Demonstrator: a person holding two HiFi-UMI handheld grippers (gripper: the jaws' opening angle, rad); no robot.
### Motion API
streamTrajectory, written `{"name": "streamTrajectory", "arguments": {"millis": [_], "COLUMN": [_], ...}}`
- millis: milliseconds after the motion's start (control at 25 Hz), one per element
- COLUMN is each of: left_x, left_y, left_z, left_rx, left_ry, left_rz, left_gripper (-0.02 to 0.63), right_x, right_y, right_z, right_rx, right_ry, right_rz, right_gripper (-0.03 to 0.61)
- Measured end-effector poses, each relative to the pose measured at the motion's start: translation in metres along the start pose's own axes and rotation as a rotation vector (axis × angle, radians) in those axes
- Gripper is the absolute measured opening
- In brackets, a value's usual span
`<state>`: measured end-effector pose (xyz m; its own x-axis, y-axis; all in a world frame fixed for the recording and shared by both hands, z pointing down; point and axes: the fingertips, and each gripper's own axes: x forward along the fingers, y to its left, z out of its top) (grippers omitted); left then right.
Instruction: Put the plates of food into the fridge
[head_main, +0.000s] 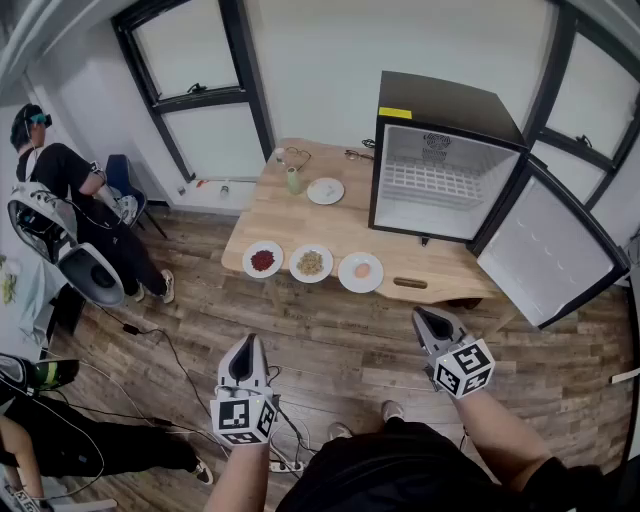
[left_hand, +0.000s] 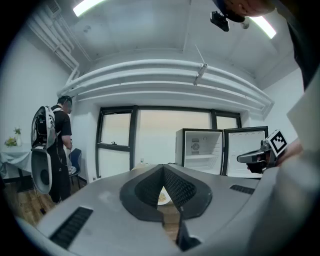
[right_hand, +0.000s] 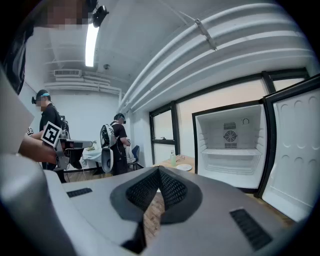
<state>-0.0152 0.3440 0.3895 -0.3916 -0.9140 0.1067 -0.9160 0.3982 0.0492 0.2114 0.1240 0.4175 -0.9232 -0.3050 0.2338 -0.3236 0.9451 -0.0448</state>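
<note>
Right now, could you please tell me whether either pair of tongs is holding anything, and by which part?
Nothing is held: the left tongs and the right tongs are both shut and empty, short of the table where the food plates lie.

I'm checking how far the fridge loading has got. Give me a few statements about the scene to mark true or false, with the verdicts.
1. The fridge door stands open. True.
2. The plate of red food is inside the fridge. False: it lies on the table, and the fridge is empty.
3. A green bottle stands beside the far plate. True.
4. The right gripper holds a plate. False: its jaws are shut on nothing, short of the table.
</note>
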Motion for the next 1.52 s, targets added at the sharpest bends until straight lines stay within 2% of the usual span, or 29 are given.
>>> {"name": "streamTrajectory", "arguments": {"millis": [200,320,480,560,760,880,1040,1320,1520], "left_x": [-0.012,-0.016,-0.022,-0.023,-0.021,-0.010,0.010,0.069,0.123], "left_y": [0.028,0.049,0.058,0.067,0.081,0.089,0.099,0.132,0.137], "left_z": [-0.005,-0.009,-0.012,-0.016,-0.026,-0.025,-0.014,-0.003,0.007], "left_rx": [0.018,-0.007,0.001,0.005,-0.009,-0.004,0.077,0.070,0.101], "left_ry": [0.006,0.003,0.006,0.016,0.035,0.045,0.049,0.085,0.097], "left_rz": [0.007,0.032,0.029,0.042,0.080,0.095,0.101,0.147,0.143], "left_gripper": [0.003,0.003,0.003,0.003,0.003,0.003,0.003,0.004,0.003], "right_x": [0.001,-0.003,-0.011,-0.003,0.041,0.079,0.132,0.219,0.264], "right_y": [0.021,0.030,0.024,0.021,0.052,0.058,0.063,0.044,0.003], "right_z": [-0.003,-0.002,0.010,0.013,0.003,0.003,0.016,0.048,0.057], "right_rx": [0.001,-0.005,-0.004,-0.004,-0.094,-0.072,-0.087,-0.082,-0.062], "right_ry": [-0.002,-0.025,-0.074,-0.068,-0.044,-0.044,-0.051,-0.077,-0.074], "right_rz": [-0.010,-0.027,-0.075,-0.072,0.055,0.085,0.145,0.211,0.213], "right_gripper": [0.020,0.020,0.020,0.020,0.021,0.021,0.021,0.021,0.021]}}
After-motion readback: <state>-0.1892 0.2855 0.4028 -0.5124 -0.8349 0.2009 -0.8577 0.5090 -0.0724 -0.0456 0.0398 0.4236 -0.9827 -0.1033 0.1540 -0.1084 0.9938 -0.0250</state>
